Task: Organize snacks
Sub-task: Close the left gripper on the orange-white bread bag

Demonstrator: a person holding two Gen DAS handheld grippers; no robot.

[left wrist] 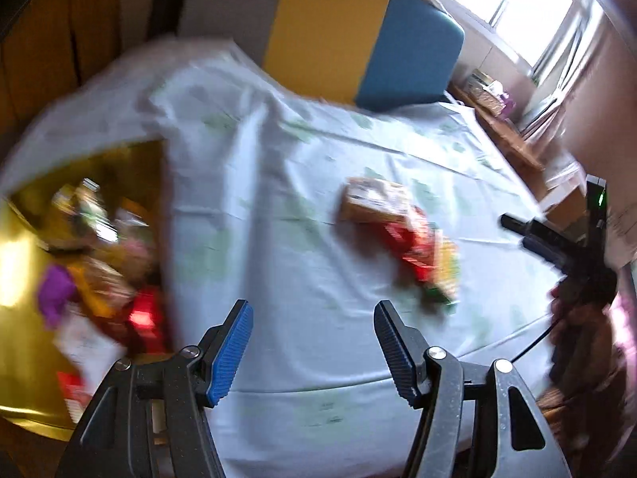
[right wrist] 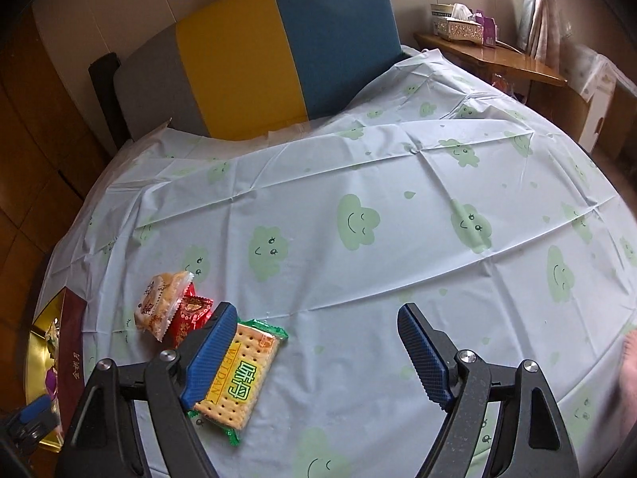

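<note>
Three snack packs lie together on the cloud-print tablecloth (right wrist: 358,167): a cracker pack with green ends (right wrist: 239,378), a small red pack (right wrist: 187,314) and a pale biscuit pack (right wrist: 159,302). My right gripper (right wrist: 314,326) is open and empty; its left finger overlaps the cracker pack in view. In the blurred left wrist view the same packs (left wrist: 402,231) lie ahead to the right. My left gripper (left wrist: 312,326) is open and empty over the cloth. A gold tin (left wrist: 24,318) with several snacks sits at the left, also seen in the right wrist view (right wrist: 40,330).
A chair with grey, yellow and blue back panels (right wrist: 278,51) stands behind the table. A wooden side table (right wrist: 497,51) with a tissue box (right wrist: 462,26) is at the back right. The right gripper shows in the left wrist view (left wrist: 557,239).
</note>
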